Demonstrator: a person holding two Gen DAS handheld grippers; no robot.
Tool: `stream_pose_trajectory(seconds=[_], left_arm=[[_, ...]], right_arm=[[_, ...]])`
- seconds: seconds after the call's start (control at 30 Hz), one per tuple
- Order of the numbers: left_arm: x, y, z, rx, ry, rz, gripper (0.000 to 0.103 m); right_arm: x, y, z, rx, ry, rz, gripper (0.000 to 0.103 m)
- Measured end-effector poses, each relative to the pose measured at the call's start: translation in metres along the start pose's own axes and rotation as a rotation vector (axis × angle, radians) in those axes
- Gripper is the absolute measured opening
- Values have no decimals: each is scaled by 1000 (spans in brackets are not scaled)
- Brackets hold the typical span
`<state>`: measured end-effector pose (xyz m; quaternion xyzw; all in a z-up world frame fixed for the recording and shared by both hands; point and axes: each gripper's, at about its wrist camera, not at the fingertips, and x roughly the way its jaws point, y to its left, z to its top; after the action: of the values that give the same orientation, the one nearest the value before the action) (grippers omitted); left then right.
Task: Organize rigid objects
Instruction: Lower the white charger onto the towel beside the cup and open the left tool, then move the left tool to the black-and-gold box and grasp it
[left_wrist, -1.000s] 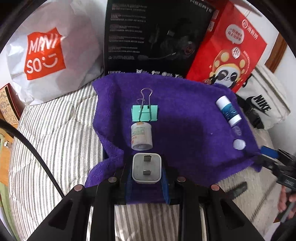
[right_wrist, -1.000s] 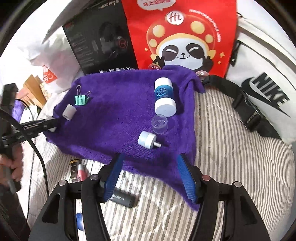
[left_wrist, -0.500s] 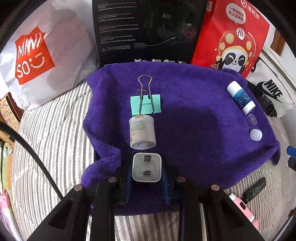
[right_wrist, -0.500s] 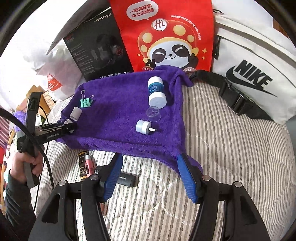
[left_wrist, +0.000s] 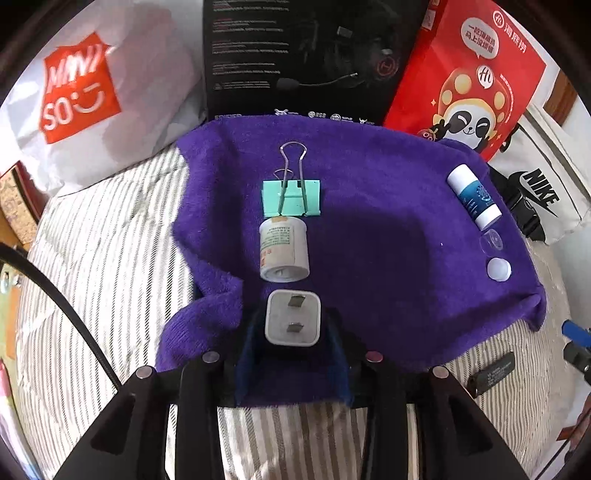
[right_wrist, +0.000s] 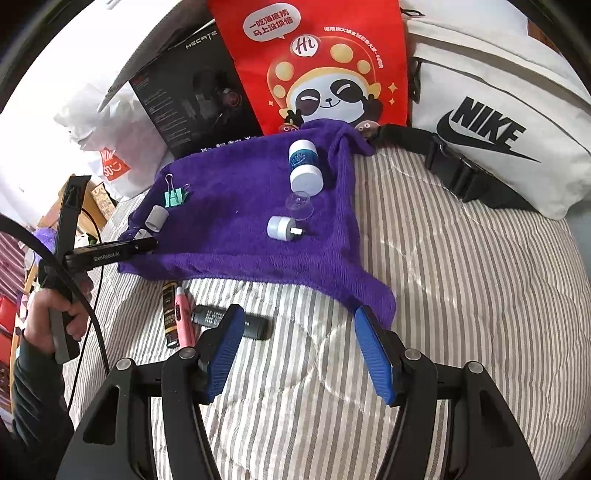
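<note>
A purple towel (left_wrist: 388, 240) lies on the striped bedding. A white plug charger (left_wrist: 292, 317) rests on its near edge between the jaws of my left gripper (left_wrist: 293, 332), which are opening, with gaps beside the charger. Beyond it lie a white bottle (left_wrist: 283, 249) and a green binder clip (left_wrist: 291, 197). A blue-and-white tube (right_wrist: 304, 166), a clear cap (right_wrist: 300, 205) and a grey round plug (right_wrist: 281, 229) lie at the towel's right. My right gripper (right_wrist: 299, 350) is open over bare bedding, holding nothing.
A black stick (right_wrist: 229, 321), a pink tube (right_wrist: 183, 317) and a black-gold tube (right_wrist: 170, 314) lie on the bedding before the towel. A black box (left_wrist: 306, 55), a red panda bag (right_wrist: 325, 66), a white shopping bag (left_wrist: 92, 96) and a Nike bag (right_wrist: 491, 122) stand behind.
My left gripper's jaws have spread away from the charger, which stays on the towel. My right gripper has drawn back from the towel, bringing the tubes and the stick into view.
</note>
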<state>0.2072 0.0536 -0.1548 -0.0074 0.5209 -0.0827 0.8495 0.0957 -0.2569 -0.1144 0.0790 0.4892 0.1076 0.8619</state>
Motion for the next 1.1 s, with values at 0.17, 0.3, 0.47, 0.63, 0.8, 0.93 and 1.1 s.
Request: stream_pose_trajectory(seconds=[0.17,0.3,0.47,0.63,0.8,0.93,1.1], left_arm=[[-35,-9,-16,14,-42,30,39],[-67,-26,-38,40,-90,13,52],[-60,-61,-60,97,-54,-5,53],[-26,-83,-67,93,27,3,53],[-14,-94,-66,70,54,-23,53],[-8,-109,-68,96,73,23,53],[-14,-107,-78,149,77,72,56]], right_arm=[[-3,4,-8,-10,0,10,62],[-5,8,-14,-13,3,23,62],[-9,14,-20,-24,2,35,62],[-20,17,-27,-45,-11,33,62],[-28,8,-32,-13,-29,48,63],[-27,4,-36,-4,-24,49,64],[-26,-2,-39,9,-20,60,64]])
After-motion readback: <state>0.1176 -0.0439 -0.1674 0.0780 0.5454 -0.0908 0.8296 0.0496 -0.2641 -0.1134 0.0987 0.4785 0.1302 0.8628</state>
